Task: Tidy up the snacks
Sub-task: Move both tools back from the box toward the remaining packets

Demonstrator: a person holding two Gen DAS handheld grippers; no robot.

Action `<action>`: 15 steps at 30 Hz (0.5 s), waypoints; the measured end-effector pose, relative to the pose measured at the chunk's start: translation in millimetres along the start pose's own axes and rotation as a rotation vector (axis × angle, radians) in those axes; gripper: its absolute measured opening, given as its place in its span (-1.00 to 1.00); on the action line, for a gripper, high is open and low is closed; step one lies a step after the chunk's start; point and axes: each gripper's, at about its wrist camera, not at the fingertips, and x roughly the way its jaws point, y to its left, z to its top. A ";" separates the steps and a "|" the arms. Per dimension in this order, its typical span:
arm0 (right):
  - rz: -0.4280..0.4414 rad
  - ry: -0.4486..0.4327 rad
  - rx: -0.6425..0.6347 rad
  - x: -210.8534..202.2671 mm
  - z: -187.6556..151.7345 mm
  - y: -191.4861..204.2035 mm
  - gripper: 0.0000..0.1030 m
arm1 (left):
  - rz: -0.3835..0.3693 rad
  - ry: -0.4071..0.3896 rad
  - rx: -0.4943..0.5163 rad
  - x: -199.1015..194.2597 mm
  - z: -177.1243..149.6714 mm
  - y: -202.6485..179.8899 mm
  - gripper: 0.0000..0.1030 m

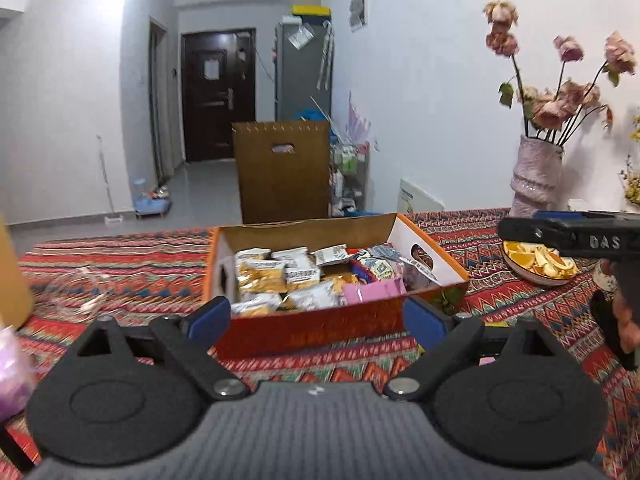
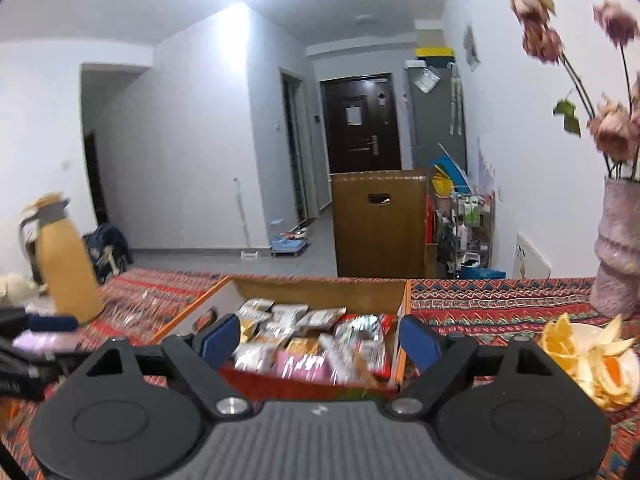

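Note:
An orange cardboard box stands on the patterned tablecloth, filled with several snack packets and a pink packet. My left gripper hovers in front of the box's near wall, its blue pads wide apart and open, nothing between them. In the left wrist view the right gripper reaches in from the right, held by a hand. In the right wrist view the same box and its packets lie straight ahead. My right gripper is open and empty above the near wall. The left gripper shows at the left edge.
A pale vase of dried roses stands at the back right. A plate of orange peels sits before it. A tan thermos jug stands at the left. A blurred lilac thing lies by the left gripper.

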 end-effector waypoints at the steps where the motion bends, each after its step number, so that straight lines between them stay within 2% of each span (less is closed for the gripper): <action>1: 0.003 0.001 -0.026 -14.8 -4.8 5.1 0.68 | 0.010 -0.015 0.000 -14.2 -6.4 -0.6 0.87; 6: 0.005 0.027 -0.114 -80.1 -37.9 30.3 0.74 | 0.022 -0.054 -0.045 -75.8 -39.5 -4.2 0.91; 12: -0.006 0.065 -0.153 -135.4 -83.3 62.1 0.85 | 0.026 -0.026 -0.066 -124.9 -87.3 -17.0 0.93; 15: 0.005 0.089 -0.141 -155.8 -108.4 74.8 0.85 | 0.035 0.015 -0.077 -140.8 -112.5 -20.4 0.93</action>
